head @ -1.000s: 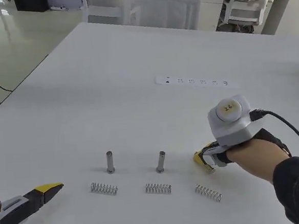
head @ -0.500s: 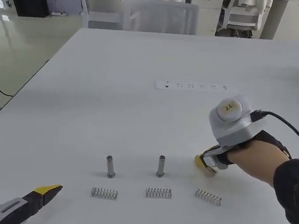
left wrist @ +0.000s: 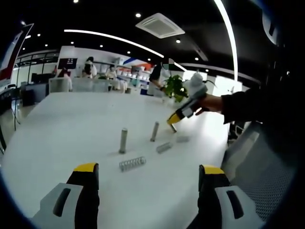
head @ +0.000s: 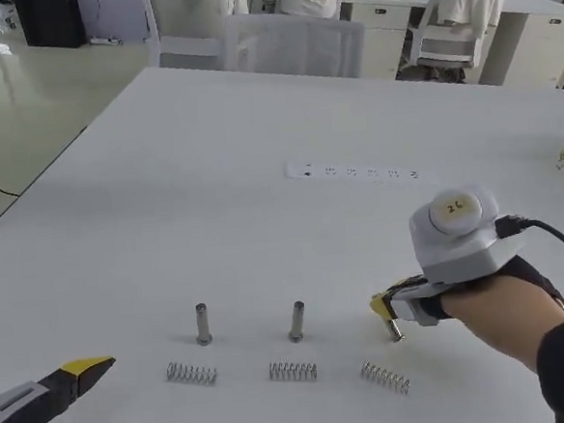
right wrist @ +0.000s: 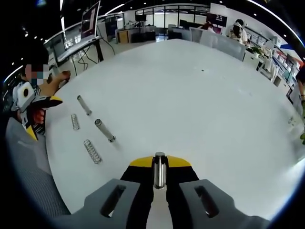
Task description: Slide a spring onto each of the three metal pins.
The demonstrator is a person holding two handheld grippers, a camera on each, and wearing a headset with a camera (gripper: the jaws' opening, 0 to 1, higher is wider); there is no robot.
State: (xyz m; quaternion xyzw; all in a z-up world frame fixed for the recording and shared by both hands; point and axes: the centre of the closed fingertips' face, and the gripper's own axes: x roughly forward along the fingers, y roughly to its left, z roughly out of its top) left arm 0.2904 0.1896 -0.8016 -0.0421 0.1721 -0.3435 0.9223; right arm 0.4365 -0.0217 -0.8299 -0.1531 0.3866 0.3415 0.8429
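Two metal pins (head: pixel 202 324) (head: pixel 296 321) stand upright on the white table (head: pixel 263 222). In front of them lie three springs (head: pixel 192 374) (head: pixel 292 370) (head: pixel 385 378) in a row. My right gripper (head: pixel 388 311) is shut on the third pin (head: pixel 395 330), just behind the right-hand spring, with the pin's lower end at the table. In the right gripper view this pin (right wrist: pixel 159 174) stands between the shut jaws. My left gripper (left wrist: pixel 147 171) is open and holds nothing, hovering near the left-hand spring (left wrist: pixel 132 163) at the table's front edge.
A white power strip (head: pixel 357 173) lies mid-table, behind the pins. Chairs (head: pixel 295 44) and desks stand beyond the far edge. A cable (head: pixel 555 241) trails from the right gripper. The table's left edge (head: pixel 55 155) drops to the floor.
The head camera has tilted, shifting the whole picture. The right gripper stays behind the right-hand spring with the pin in it. The left gripper sits lower in the view.
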